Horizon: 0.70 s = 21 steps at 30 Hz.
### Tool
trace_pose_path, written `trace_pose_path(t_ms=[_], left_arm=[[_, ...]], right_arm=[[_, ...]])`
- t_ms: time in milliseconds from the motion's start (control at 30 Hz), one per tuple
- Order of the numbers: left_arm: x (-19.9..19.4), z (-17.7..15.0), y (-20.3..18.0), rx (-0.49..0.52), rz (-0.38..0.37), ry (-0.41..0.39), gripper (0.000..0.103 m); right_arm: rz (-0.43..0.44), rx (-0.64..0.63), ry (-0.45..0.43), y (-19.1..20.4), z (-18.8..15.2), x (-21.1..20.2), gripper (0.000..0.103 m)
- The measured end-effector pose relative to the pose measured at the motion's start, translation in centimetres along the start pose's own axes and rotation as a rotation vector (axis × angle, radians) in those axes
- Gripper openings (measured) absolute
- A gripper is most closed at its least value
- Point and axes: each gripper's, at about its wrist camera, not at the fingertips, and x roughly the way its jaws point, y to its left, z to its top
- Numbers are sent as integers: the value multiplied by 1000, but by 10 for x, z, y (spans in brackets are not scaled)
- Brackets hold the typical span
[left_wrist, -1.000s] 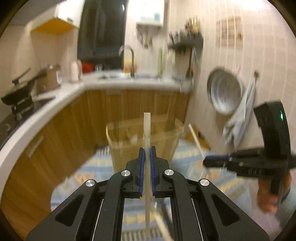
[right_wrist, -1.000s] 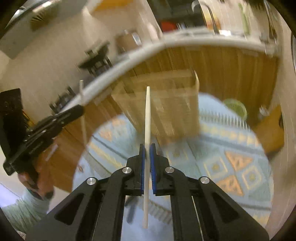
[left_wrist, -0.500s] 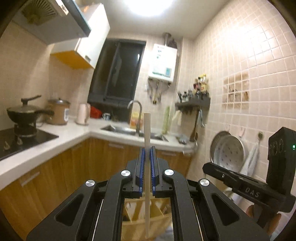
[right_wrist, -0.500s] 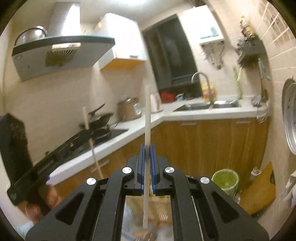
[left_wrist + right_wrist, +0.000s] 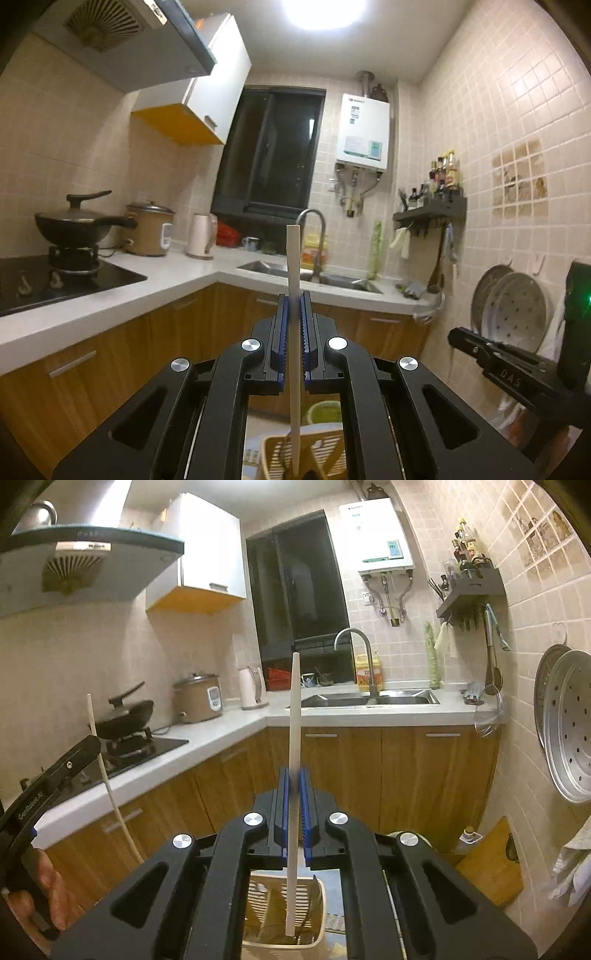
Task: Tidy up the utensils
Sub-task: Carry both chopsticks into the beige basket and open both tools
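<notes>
Kitchen ahead: counter [image 5: 177,275] with sink [image 5: 369,700] at the far end. Below my grippers, a cream slatted basket [image 5: 317,915]; brownish contents, too dim to identify. My left gripper [image 5: 294,325] is clamped on a pale chopstick [image 5: 293,295], upright, lower tip over the basket [image 5: 321,448]. My right gripper [image 5: 294,801] pinches a second chopstick [image 5: 293,738], upright, tip hanging inside the basket mouth. The left gripper [image 5: 86,744] shows at the right view's left edge.
</notes>
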Motion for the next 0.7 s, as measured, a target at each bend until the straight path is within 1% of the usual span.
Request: trace_pose_path(t_ms=[67, 133, 267, 367, 433, 467, 533, 567, 600, 633, 667, 700], left_arm=[[3, -6, 2, 7, 13, -5, 4], [5, -12, 1, 21, 20, -2, 4], [2, -22, 2, 45, 18, 17, 4], [1, -25, 6, 39, 15, 40, 5], [-2, -25, 9, 32, 9, 65, 8], [-4, -25, 10, 37, 4, 72, 12], [-11, -22, 10, 53, -3, 77, 15], [-17, -19, 10, 58, -11, 79, 19], [-22, -16, 11, 56, -19, 81, 23], [-28, -13, 11, 51, -29, 81, 25], [-31, -11, 11, 49, -37, 83, 28], [-36, -8, 11, 45, -47, 86, 28]], right_arm=[[-32, -22, -14, 1, -8, 4, 4], [-42, -28, -10, 0, -15, 8, 4], [-27, -15, 5, -1, -27, 8, 4], [-16, -17, 20, 0, -32, 5, 5], [-11, -22, 36, 0, -34, -1, 5], [-1, -25, 47, -1, -35, -4, 6], [-3, -39, 57, -1, -37, -13, 7], [0, -45, 62, -1, -38, -17, 11], [5, -47, 66, -1, -38, -20, 22], [11, -49, 66, -1, -39, -26, 28], [8, -52, 60, 0, -39, -32, 38], [6, -55, 54, 0, -38, -36, 44]])
